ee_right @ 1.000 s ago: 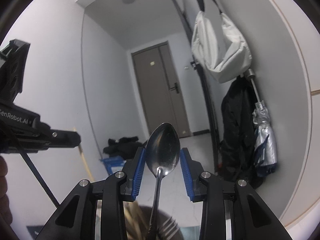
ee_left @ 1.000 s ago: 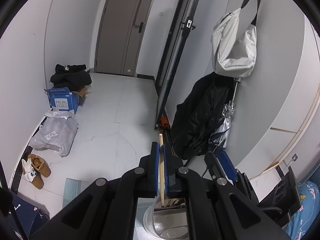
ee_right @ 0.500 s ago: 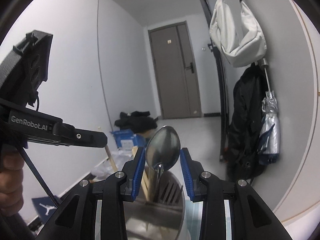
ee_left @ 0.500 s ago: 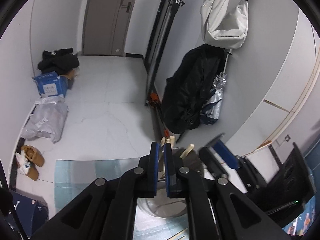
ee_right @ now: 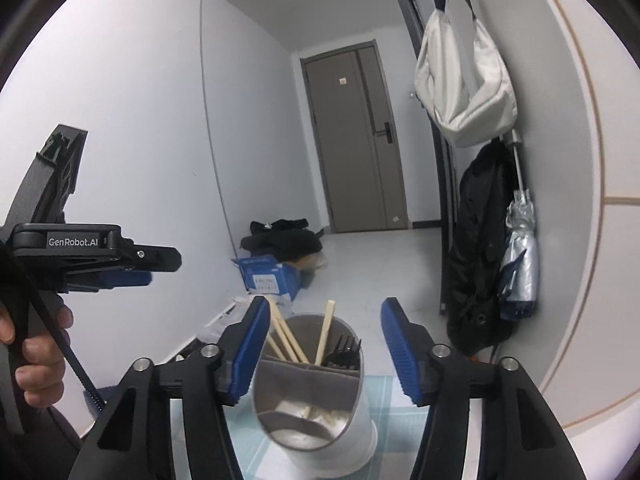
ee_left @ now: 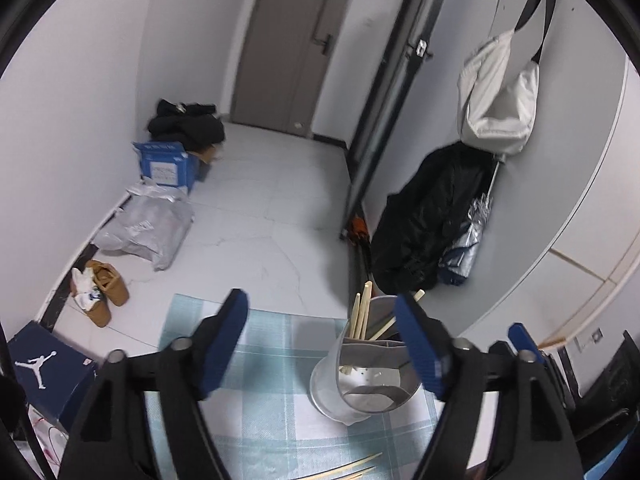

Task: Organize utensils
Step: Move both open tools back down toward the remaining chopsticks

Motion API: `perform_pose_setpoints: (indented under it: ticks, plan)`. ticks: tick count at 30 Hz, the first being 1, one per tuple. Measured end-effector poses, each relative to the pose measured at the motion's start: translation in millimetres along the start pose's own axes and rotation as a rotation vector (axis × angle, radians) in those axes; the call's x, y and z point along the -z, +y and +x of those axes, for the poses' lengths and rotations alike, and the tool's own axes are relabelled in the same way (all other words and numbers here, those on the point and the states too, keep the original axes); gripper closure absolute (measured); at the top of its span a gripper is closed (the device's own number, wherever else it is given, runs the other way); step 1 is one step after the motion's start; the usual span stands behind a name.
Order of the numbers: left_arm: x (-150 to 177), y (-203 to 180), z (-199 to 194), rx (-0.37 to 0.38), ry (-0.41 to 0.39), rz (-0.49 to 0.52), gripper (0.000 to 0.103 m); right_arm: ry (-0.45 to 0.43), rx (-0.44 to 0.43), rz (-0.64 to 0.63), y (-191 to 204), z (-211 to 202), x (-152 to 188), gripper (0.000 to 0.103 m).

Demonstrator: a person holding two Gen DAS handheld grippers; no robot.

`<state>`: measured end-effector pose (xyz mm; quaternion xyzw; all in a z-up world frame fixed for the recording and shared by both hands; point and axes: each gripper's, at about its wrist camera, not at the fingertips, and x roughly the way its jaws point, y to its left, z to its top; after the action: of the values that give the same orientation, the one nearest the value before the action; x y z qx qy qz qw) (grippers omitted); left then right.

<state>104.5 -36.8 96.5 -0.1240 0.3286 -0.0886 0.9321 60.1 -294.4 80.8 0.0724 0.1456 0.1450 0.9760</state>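
A shiny metal utensil holder (ee_right: 316, 396) stands on a pale chequered cloth (ee_left: 272, 408), split by a grey divider. Several wooden chopsticks (ee_right: 288, 340) and a black fork (ee_right: 345, 351) stick out of its back section. My right gripper (ee_right: 326, 354) hangs just above and in front of the holder, its jaws opening, the blue pads touching nothing. My left gripper (ee_left: 320, 340) is to the left of the holder (ee_left: 368, 376), its jaws also opening with nothing between them. In the right wrist view the left gripper (ee_right: 100, 256) shows at the left, held by a hand (ee_right: 36, 360).
Loose chopsticks (ee_left: 356, 466) lie on the cloth at the near edge. Beyond the table is a white floor with a blue box (ee_left: 168, 164), a grey bag (ee_left: 148, 232) and shoes (ee_left: 100, 292). A black coat (ee_left: 432, 216) and a white bag (ee_left: 496, 96) hang on the right wall.
The left gripper let go of its chopstick, which now stands in the holder, and drew off to the left. The right gripper opened and the spoon is gone from its pads.
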Motion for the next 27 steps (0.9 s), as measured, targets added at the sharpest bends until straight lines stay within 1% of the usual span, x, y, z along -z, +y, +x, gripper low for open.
perform_pose_setpoints:
  ticks: [2,4,5,7,10,15,18,22,27]
  plan:
    - [2.4,-0.7,-8.9,-0.016,-0.020,0.000,0.023,-0.011,-0.003,-0.014,6.6,-12.6,-3.5,0.036]
    - [7.8,-3.0,-21.6,-0.020,-0.042,-0.001,0.017,-0.023,-0.013,-0.025,13.6,-25.7,-6.0,0.031]
    - [7.6,-2.5,-22.7,-0.026,-0.047,-0.001,0.015,-0.025,-0.015,-0.029,15.4,-29.1,-6.6,0.029]
    - [12.8,-3.0,-32.1,-0.039,-0.065,0.003,0.011,-0.029,-0.022,-0.034,21.6,-38.9,-6.3,0.028]
    - [21.3,-2.2,-43.1,-0.060,-0.088,0.008,0.006,-0.023,-0.031,-0.033,28.6,-50.8,-2.9,0.023]
    - [40.4,2.6,-54.4,-0.098,-0.120,0.012,0.002,-0.006,-0.041,-0.059,42.5,-66.4,8.3,0.018]
    - [49.9,6.9,-56.9,-0.118,-0.132,0.014,0.002,0.012,-0.052,-0.068,48.5,-71.3,16.5,0.015]
    - [65.6,16.5,-59.2,-0.135,-0.134,0.005,0.001,0.042,-0.061,-0.088,56.9,-75.0,29.3,0.013]
    - [86.0,34.1,-52.7,-0.143,-0.116,-0.023,0.002,0.105,-0.067,-0.113,62.6,-70.9,50.3,0.013]
